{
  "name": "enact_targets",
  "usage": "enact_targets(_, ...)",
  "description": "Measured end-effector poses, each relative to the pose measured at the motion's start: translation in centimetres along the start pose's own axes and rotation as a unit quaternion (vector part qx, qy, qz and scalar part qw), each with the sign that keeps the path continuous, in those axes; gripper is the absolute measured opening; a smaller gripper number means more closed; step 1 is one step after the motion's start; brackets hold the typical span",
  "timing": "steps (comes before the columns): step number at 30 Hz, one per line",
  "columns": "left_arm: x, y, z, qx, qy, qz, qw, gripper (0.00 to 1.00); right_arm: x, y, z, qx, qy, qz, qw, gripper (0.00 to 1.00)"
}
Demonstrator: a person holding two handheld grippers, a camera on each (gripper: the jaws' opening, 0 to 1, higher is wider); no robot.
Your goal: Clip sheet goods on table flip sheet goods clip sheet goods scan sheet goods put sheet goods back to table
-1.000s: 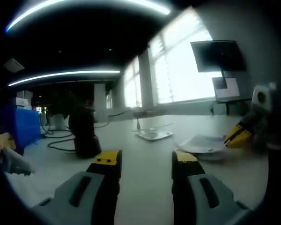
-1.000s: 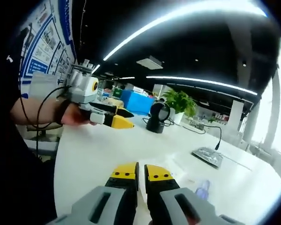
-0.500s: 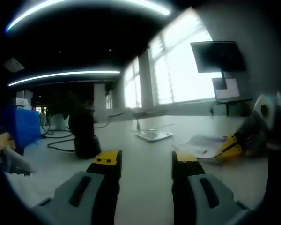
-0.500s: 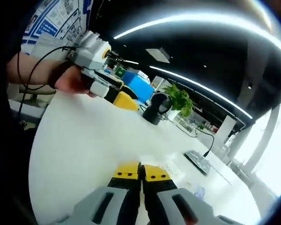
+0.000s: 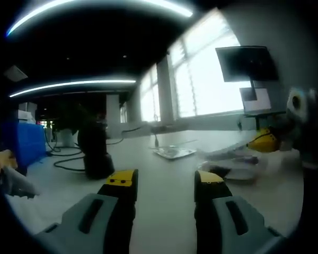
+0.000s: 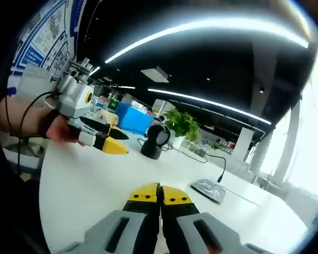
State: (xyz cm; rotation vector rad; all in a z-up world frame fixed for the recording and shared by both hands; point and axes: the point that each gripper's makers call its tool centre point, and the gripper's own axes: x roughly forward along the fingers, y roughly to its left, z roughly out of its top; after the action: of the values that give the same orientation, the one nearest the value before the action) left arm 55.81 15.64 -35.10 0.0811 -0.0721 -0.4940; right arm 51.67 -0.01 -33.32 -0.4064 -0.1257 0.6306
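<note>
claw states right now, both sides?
Left claw: open, holding nothing.
Right claw: shut; in the left gripper view it lifts a thin pale sheet off the white table.

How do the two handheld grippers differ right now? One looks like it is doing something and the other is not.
The left gripper has its fingers spread apart with nothing between them, while the right gripper has its fingers pressed together. The left gripper hovers low over the white table; the right gripper, seen in the left gripper view, sits by the sheet goods. Both have yellow fingertips on grey bodies.
</note>
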Motion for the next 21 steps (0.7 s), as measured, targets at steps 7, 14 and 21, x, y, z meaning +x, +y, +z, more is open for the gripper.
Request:
enact_targets(7,0.0,0.0,-0.1,0.000,0.001,0.000,1.0000,0.35,-0.9,-3.2,2.0,0.045,-0.032,-0.034,0.9979,0.00)
enact_targets(14,0.1,0.5,-0.2,-0.001,0.001,0.001,1.0000,0.35,-1.7,-5.6,2.7,0.095,-0.050,-0.065,0.9921,0.00)
enact_targets(21,0.0,0.4,-0.1,-0.001,0.000,0.000,1.0000,0.35,-2.3,-7.8,3.1,0.140,-0.064,-0.086,0.9844,0.00)
